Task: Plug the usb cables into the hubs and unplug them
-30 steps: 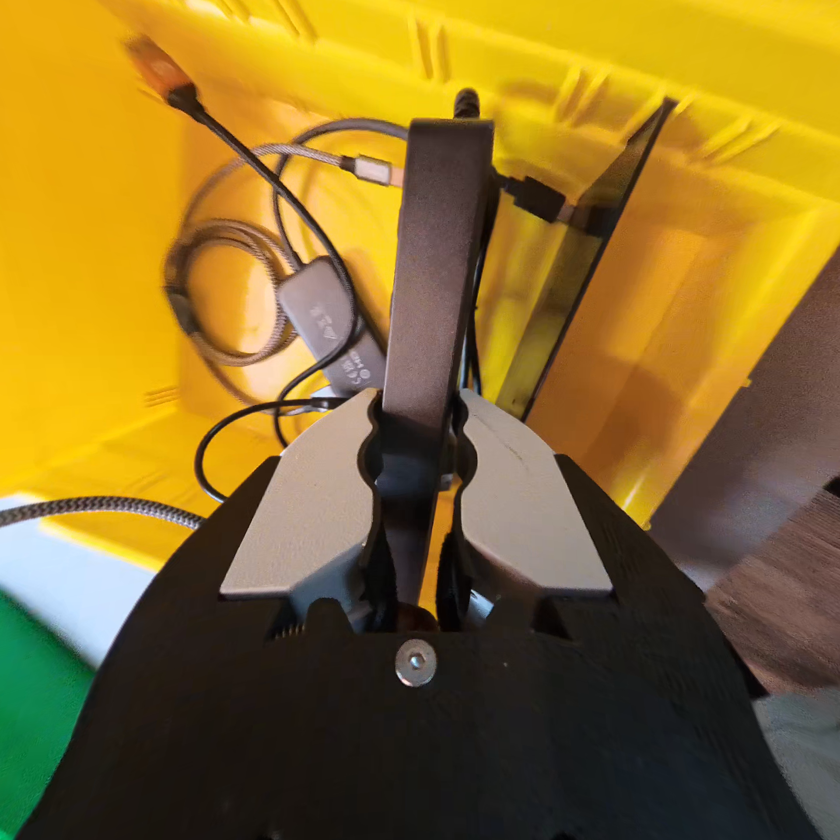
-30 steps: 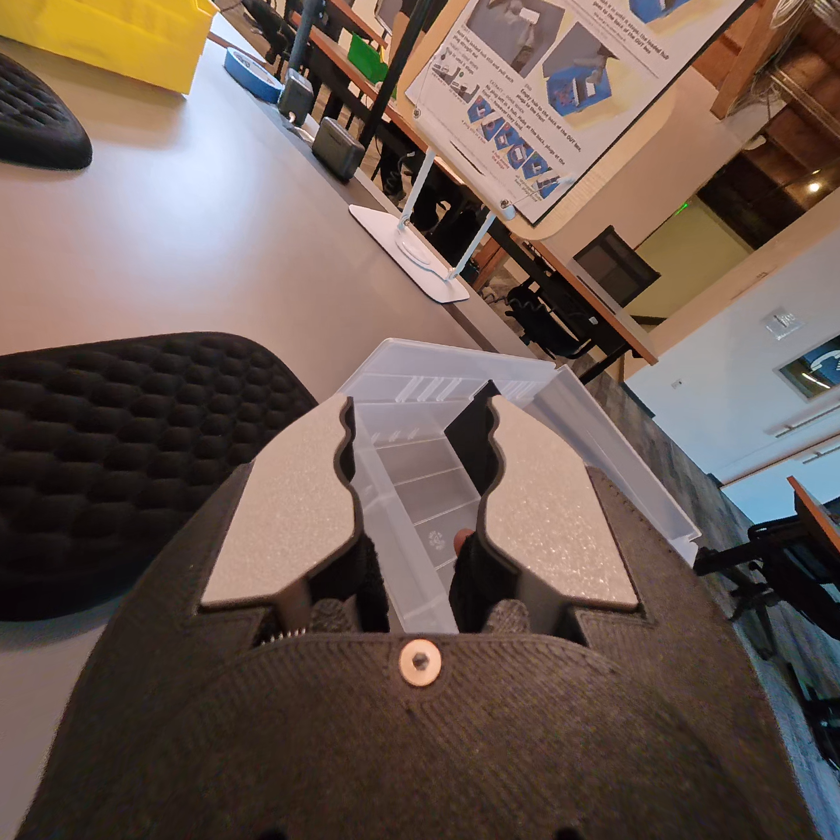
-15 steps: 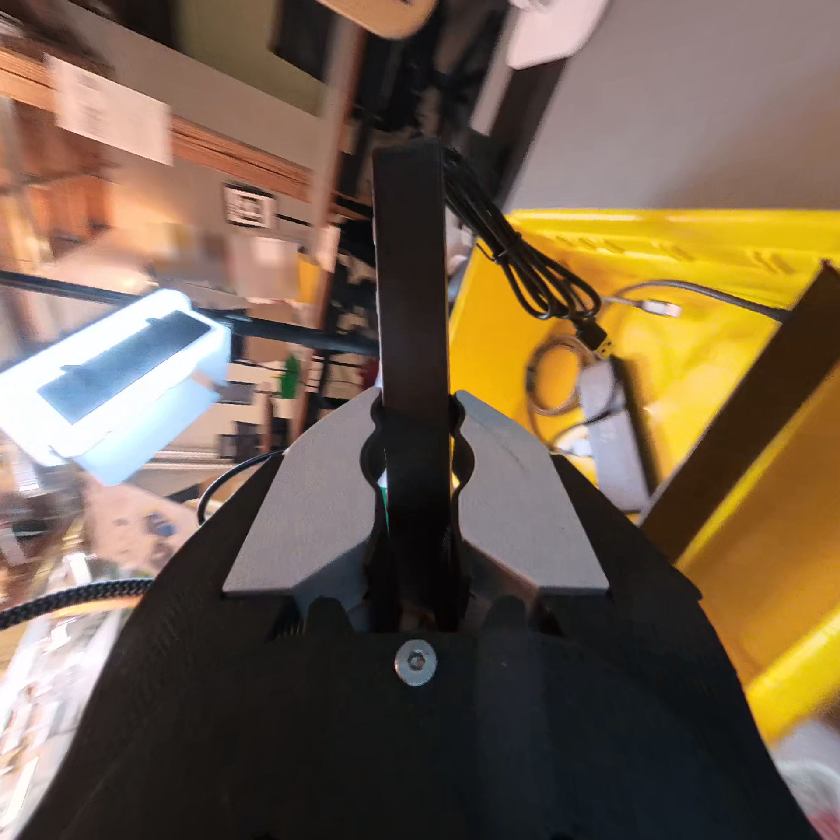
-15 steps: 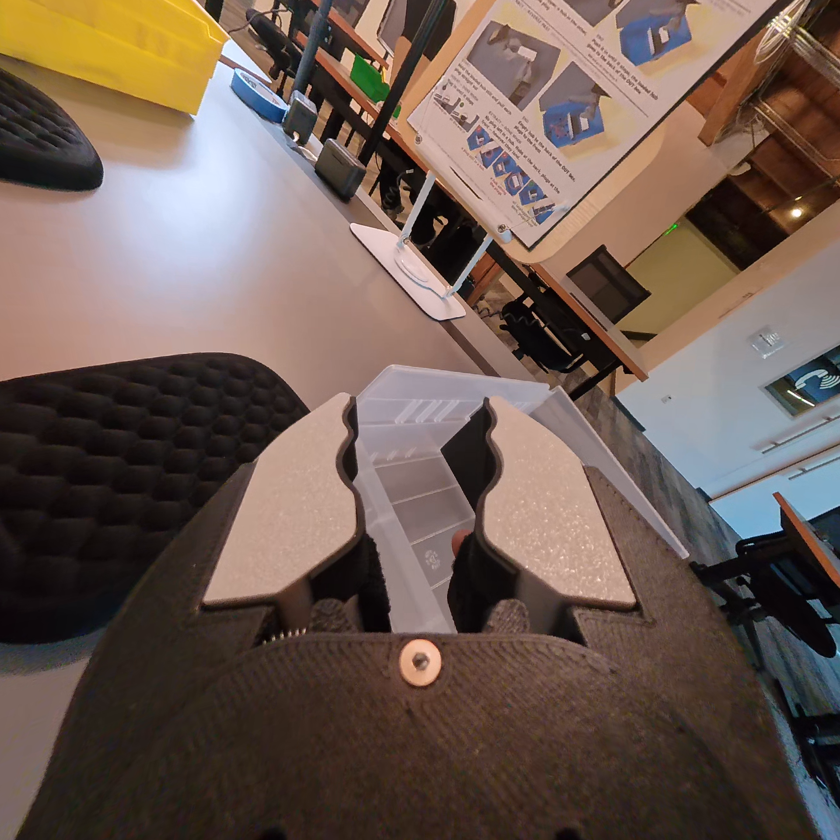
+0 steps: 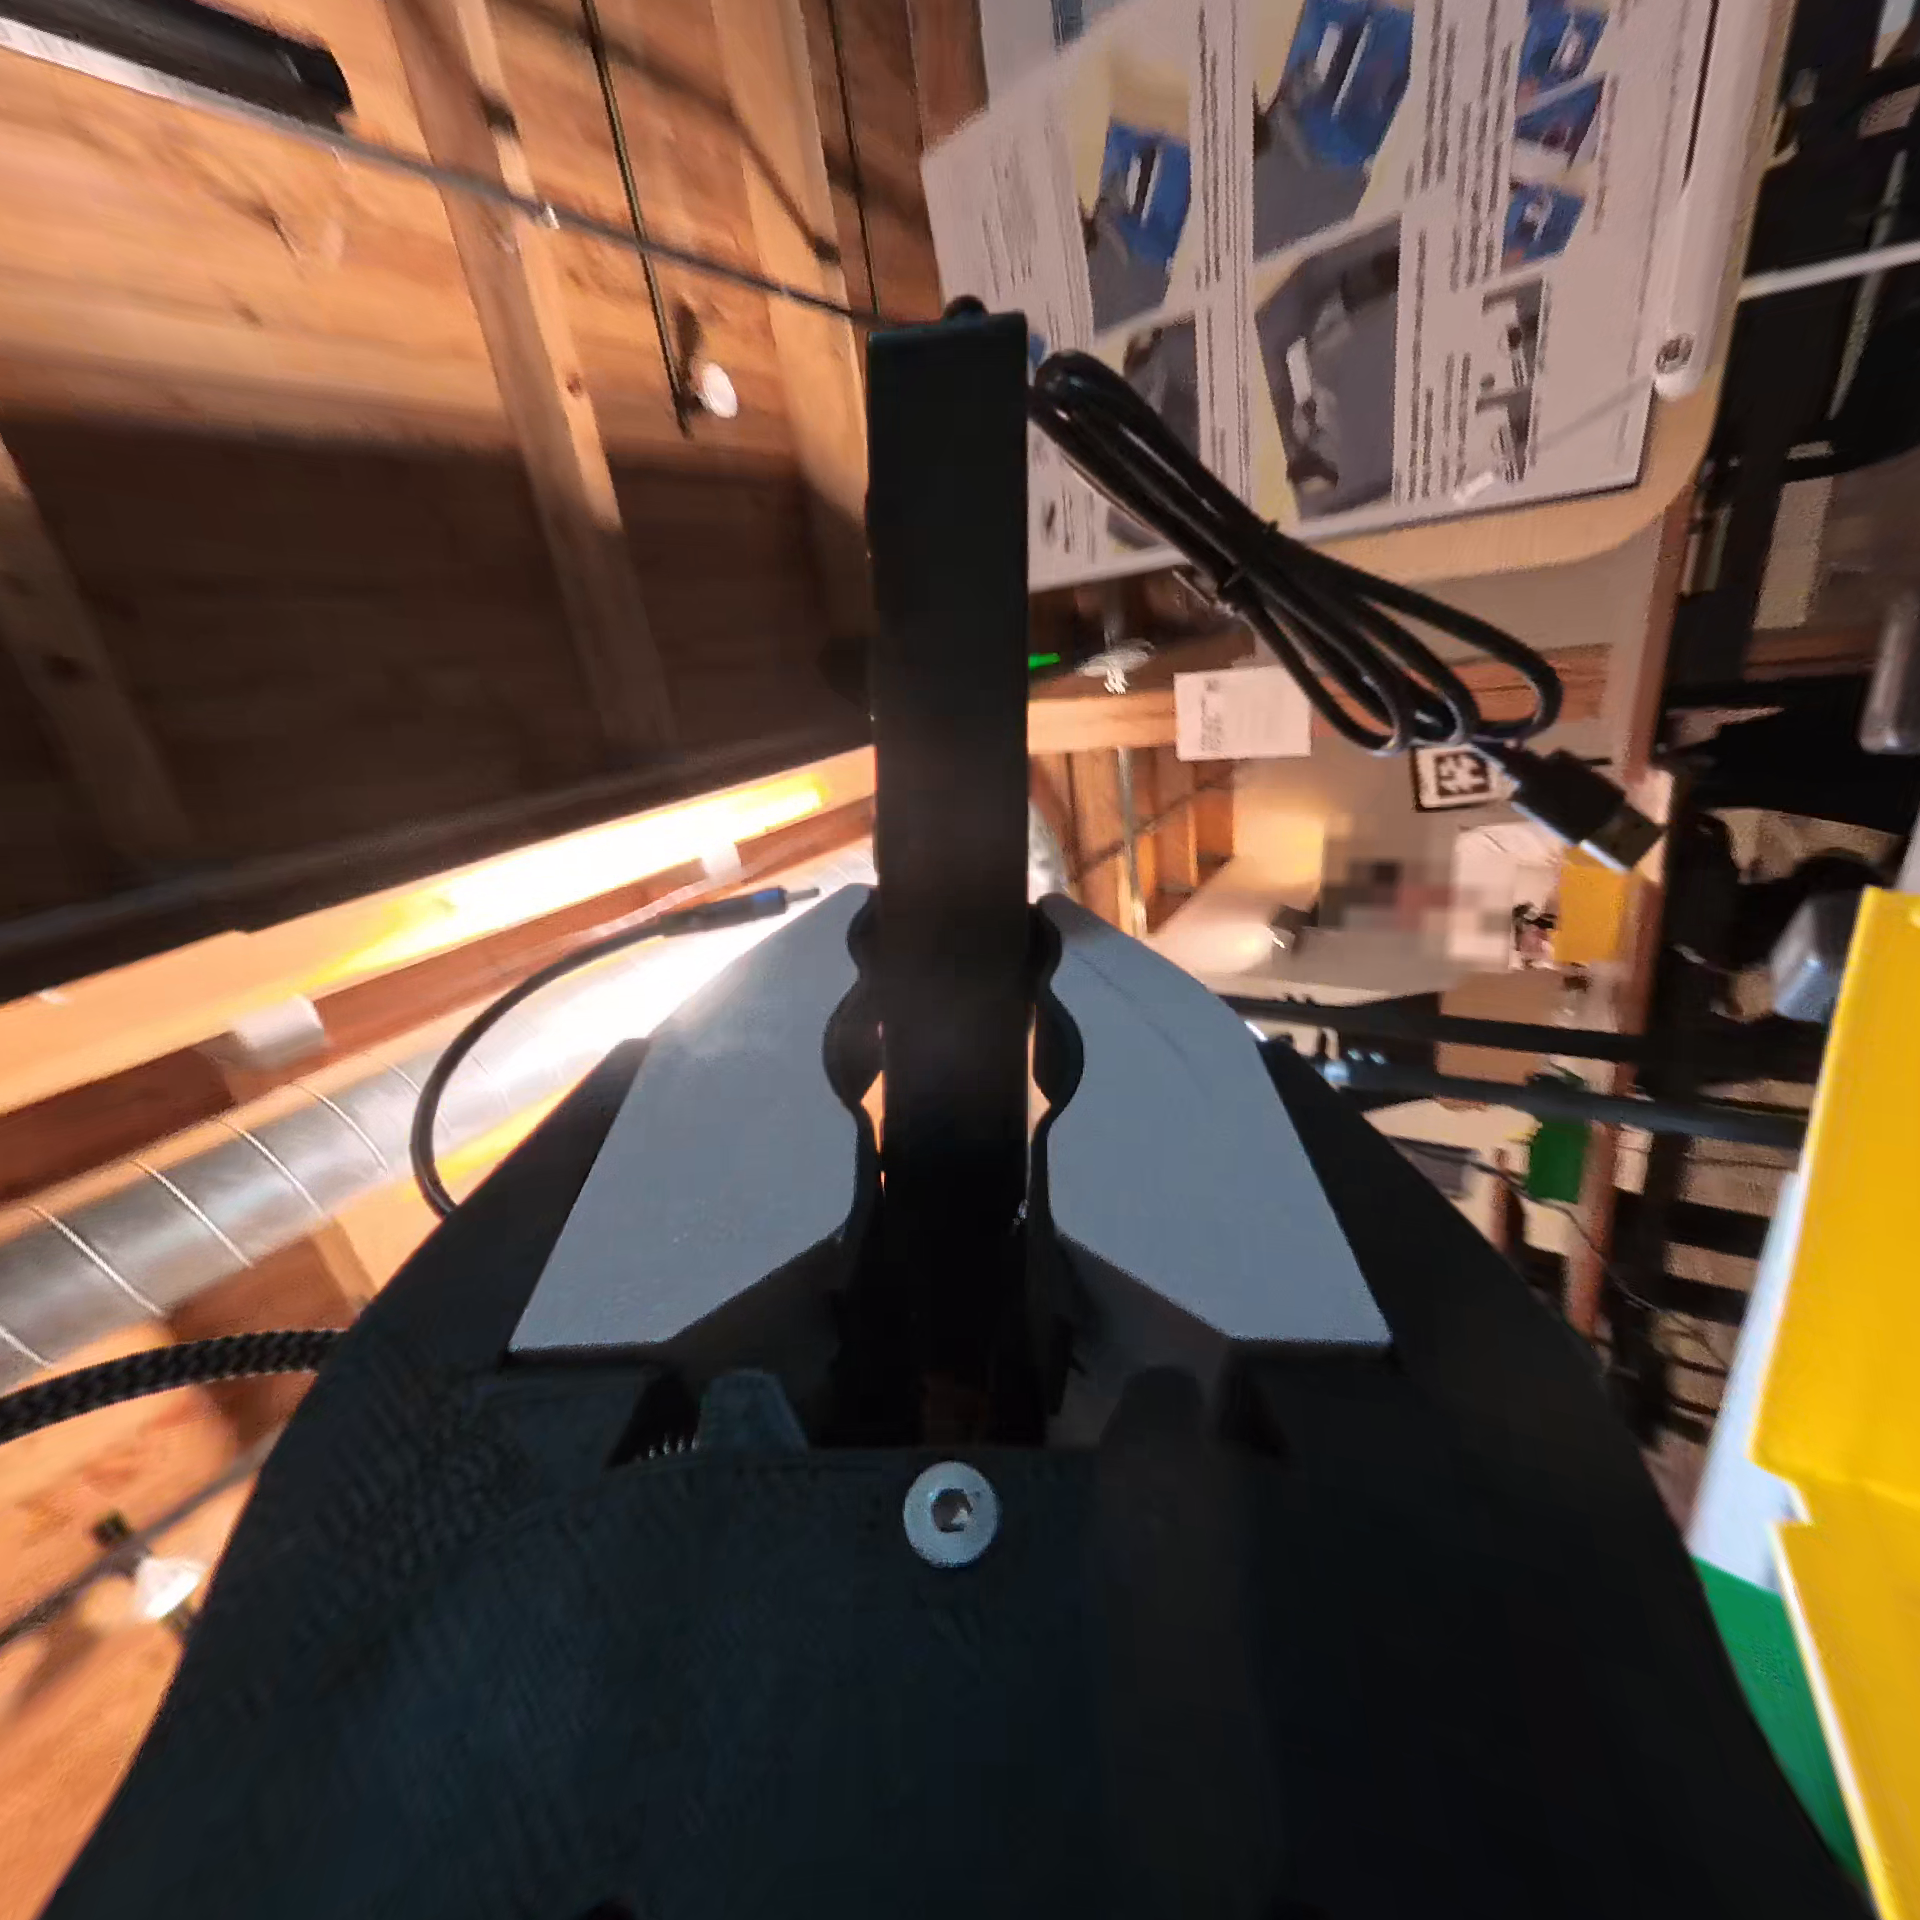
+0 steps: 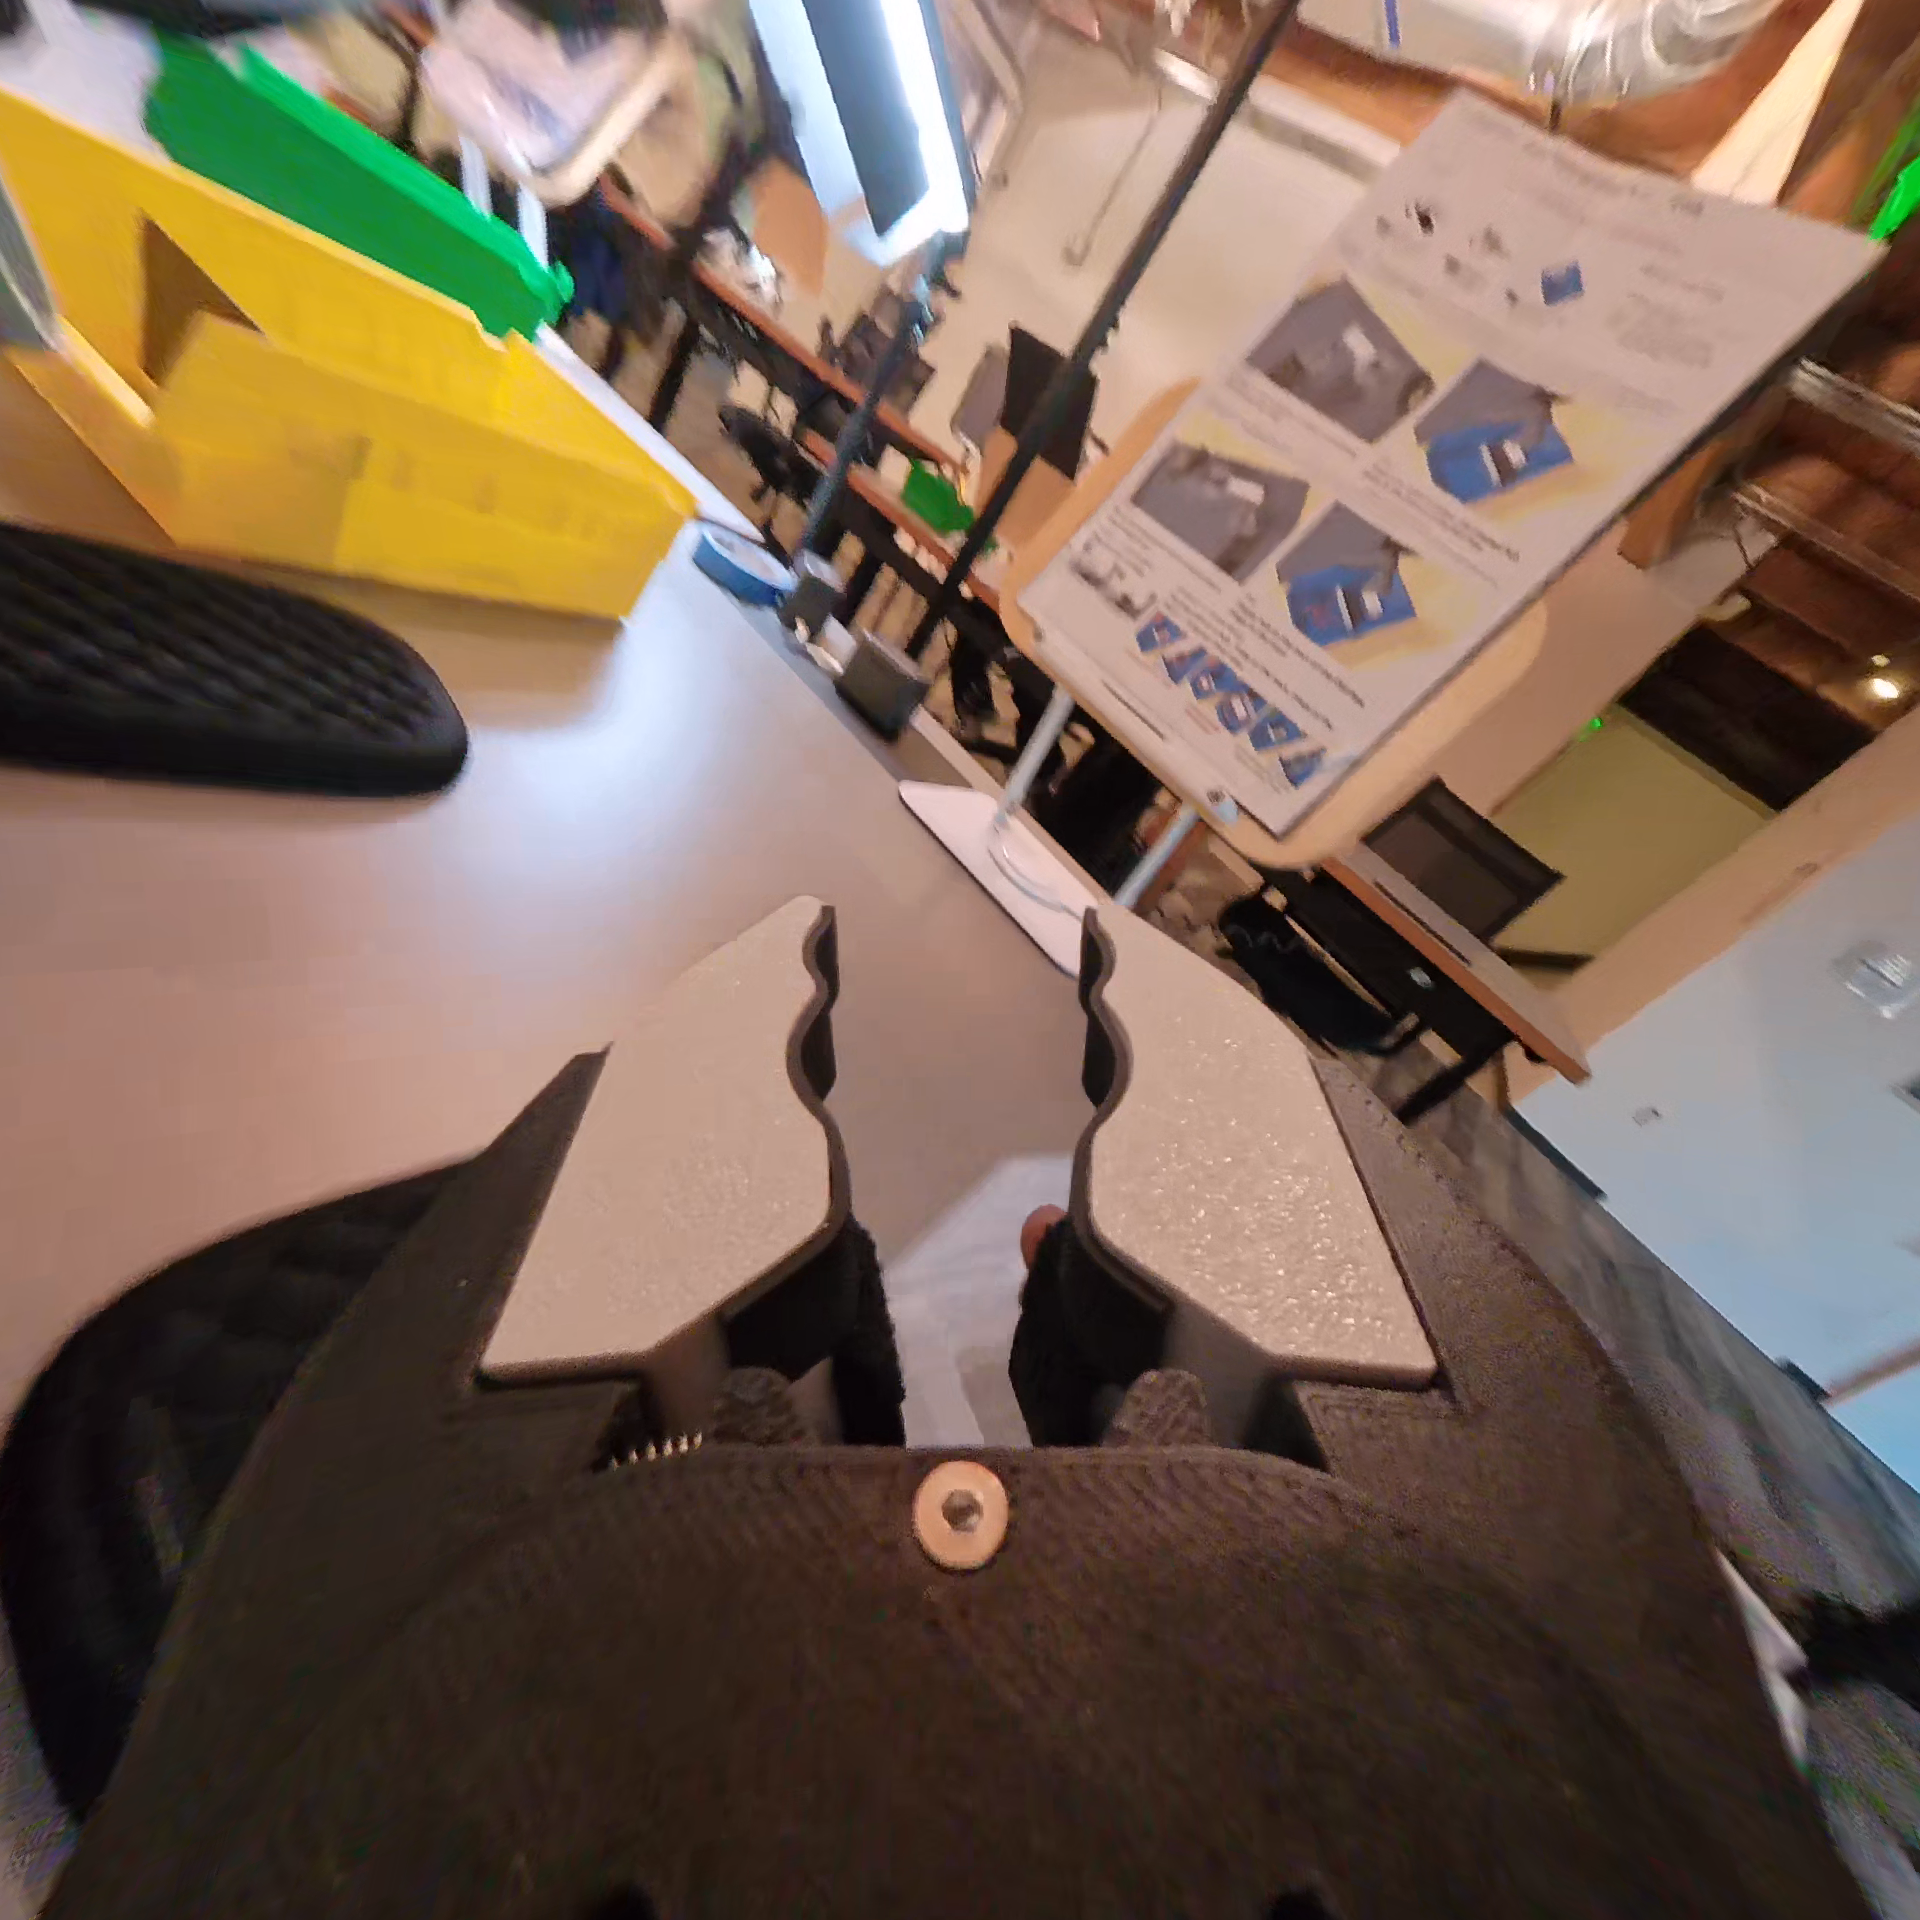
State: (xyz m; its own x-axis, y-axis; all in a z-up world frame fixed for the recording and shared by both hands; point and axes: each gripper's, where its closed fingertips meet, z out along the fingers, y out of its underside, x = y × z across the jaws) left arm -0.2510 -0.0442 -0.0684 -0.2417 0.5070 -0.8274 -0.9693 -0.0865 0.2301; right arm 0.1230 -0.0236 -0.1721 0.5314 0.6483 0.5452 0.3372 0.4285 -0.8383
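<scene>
My left gripper (image 5: 951, 925) is shut on a long flat dark hub (image 5: 948, 644) and holds it raised in the air, pointing up toward the wooden ceiling. A bundled black USB cable (image 5: 1299, 582) hangs from the hub's far end, its plug (image 5: 1590, 816) dangling at the right. A thin black cable (image 5: 499, 1049) with a blue-tipped plug loops out on the left. My right gripper (image 6: 956, 930) is open and empty above the grey table (image 6: 416, 935). A yellow bin (image 6: 343, 436) stands at the far left of the right wrist view and shows at the right edge of the left wrist view (image 5: 1839, 1195).
Two black mesh pads (image 6: 197, 665) lie on the table, one under my right gripper. An instruction board on a white stand (image 6: 1382, 499) stands at the table's far edge. A green bin (image 6: 343, 208) sits behind the yellow one. A blue tape roll (image 6: 738, 561) lies beyond.
My left gripper has lifted the hub out of the yellow bin and swung it upward, cable trailing. My right gripper has moved up and away from the clear plastic box toward the table's middle.
</scene>
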